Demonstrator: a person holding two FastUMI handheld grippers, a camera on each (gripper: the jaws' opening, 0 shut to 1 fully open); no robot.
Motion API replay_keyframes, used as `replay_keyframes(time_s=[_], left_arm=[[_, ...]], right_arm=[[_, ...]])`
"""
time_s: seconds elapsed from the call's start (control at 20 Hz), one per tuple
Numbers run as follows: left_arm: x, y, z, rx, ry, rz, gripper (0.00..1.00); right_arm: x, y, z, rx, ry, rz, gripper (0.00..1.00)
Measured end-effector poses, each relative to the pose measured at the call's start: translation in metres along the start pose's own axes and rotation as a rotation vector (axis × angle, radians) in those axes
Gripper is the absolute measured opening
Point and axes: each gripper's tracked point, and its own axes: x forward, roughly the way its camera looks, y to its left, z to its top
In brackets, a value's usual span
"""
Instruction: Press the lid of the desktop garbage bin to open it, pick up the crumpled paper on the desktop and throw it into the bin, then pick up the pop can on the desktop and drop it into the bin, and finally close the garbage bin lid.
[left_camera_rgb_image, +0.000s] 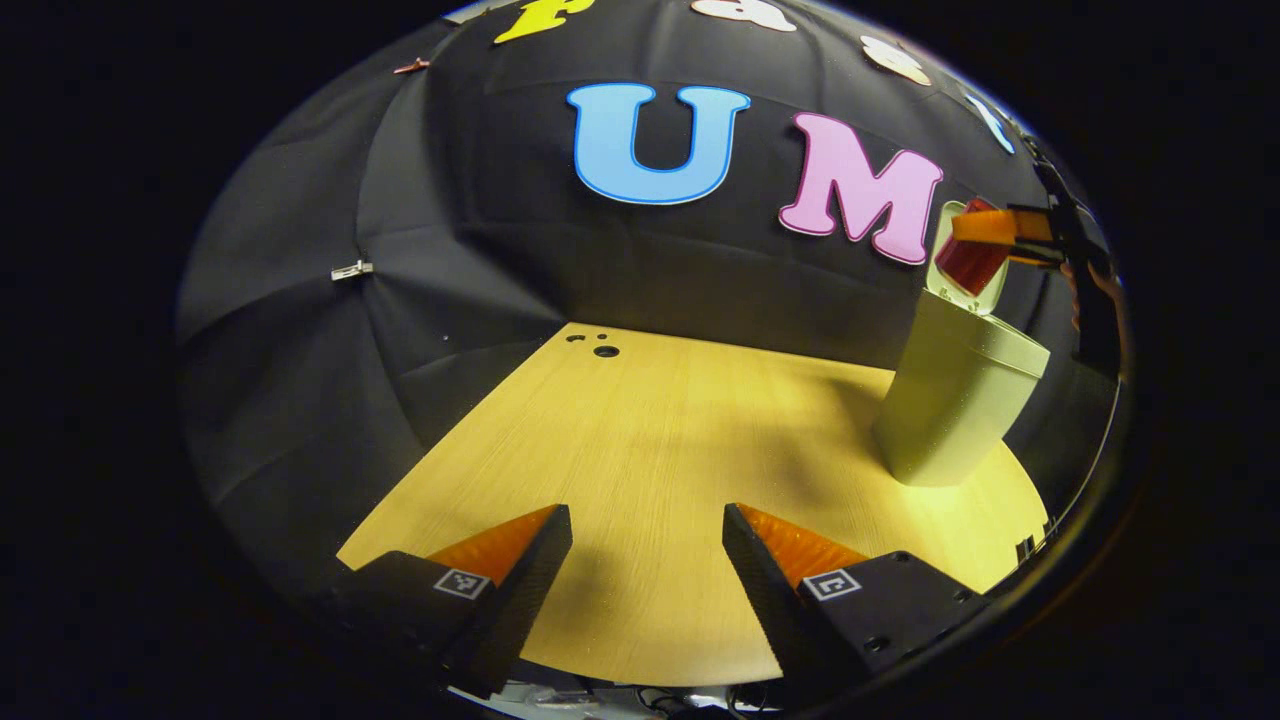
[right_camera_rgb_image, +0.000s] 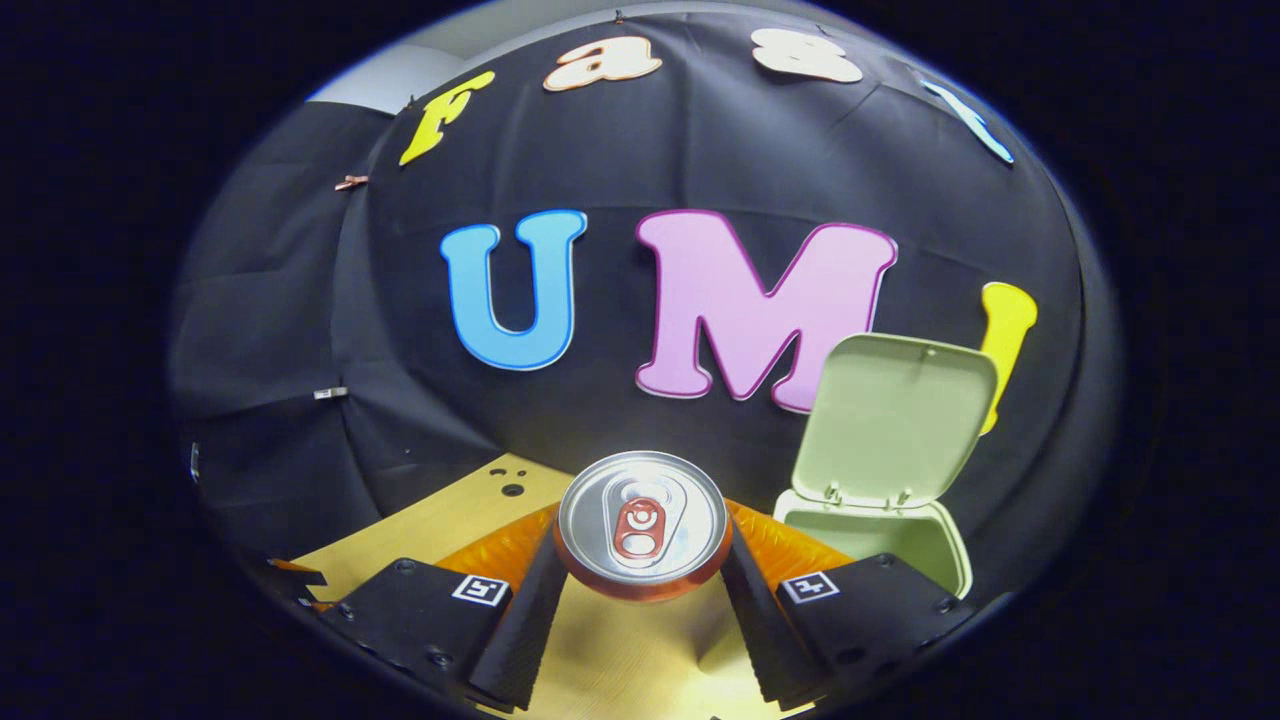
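Observation:
In the right gripper view my right gripper (right_camera_rgb_image: 642, 545) is shut on the red pop can (right_camera_rgb_image: 642, 525), whose silver top faces the camera; it hangs above the table, left of the pale green bin's open mouth (right_camera_rgb_image: 880, 535). The bin's lid (right_camera_rgb_image: 892, 420) stands upright. In the left gripper view the bin (left_camera_rgb_image: 955, 400) stands at the right on the wooden table (left_camera_rgb_image: 650, 440), with the can (left_camera_rgb_image: 968, 262) held over it by the right gripper (left_camera_rgb_image: 1000, 235). My left gripper (left_camera_rgb_image: 648, 545) hovers open over the table's near edge, with nothing between its fingers.
Small round holes (left_camera_rgb_image: 598, 345) mark the table's far corner. Black cloth walls close off the back and the left side. The table edge runs just beneath my left fingers.

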Motion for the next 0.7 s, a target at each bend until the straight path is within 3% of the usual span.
replay_keyframes(time_s=[0.2, 0.7], left_arm=[[-0.001, 0.002, 0.001, 0.043, 0.000, -0.022, 0.98], [-0.001, -0.015, 0.014, -0.021, -0.009, 0.098, 0.98]], right_arm=[[-0.008, -0.037, 0.021, -0.011, -0.033, -0.070, 0.83], [0.001, -0.134, 0.002, 0.000, -0.010, -0.143, 0.83]])
